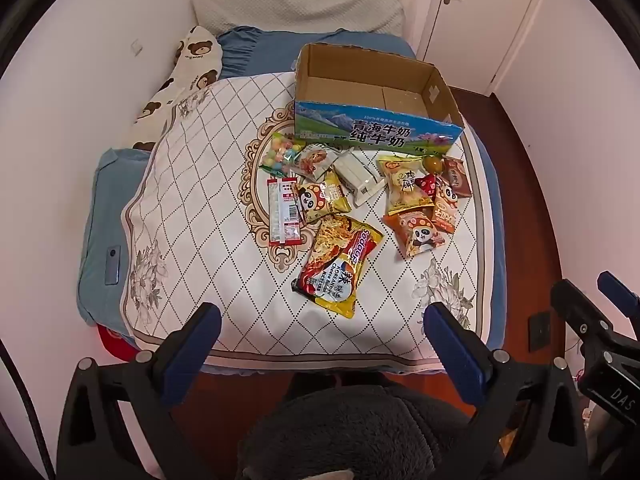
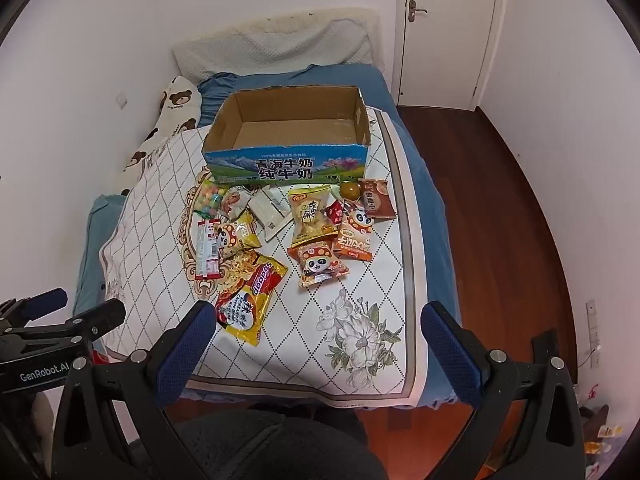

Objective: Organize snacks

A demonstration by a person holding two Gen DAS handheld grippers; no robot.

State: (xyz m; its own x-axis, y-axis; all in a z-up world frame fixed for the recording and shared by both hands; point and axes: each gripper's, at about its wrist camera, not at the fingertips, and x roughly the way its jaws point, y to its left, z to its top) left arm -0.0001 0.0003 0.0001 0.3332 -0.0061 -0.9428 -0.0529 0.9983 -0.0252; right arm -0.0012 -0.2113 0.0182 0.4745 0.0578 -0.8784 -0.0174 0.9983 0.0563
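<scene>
Snack packets lie scattered on the quilted bed cover (image 1: 208, 184), just near of an empty open carton (image 2: 288, 166) printed 青海牛奶 纯牛奶. Nearest lies a yellow Sedaap noodle pack (image 1: 340, 264) (Korean cheese flavour). The left gripper (image 1: 322, 320) and right gripper (image 2: 318, 320) both hover wide apart, holding nothing.

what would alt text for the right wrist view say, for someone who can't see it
Snack packets lie scattered on a quilted white cloth on a bed, in front of an empty open cardboard box with a blue printed front. The open right gripper hangs above the near edge, holding nothing, a yellow and red noodle packet nearest it. The left gripper shows at the left edge.
</scene>
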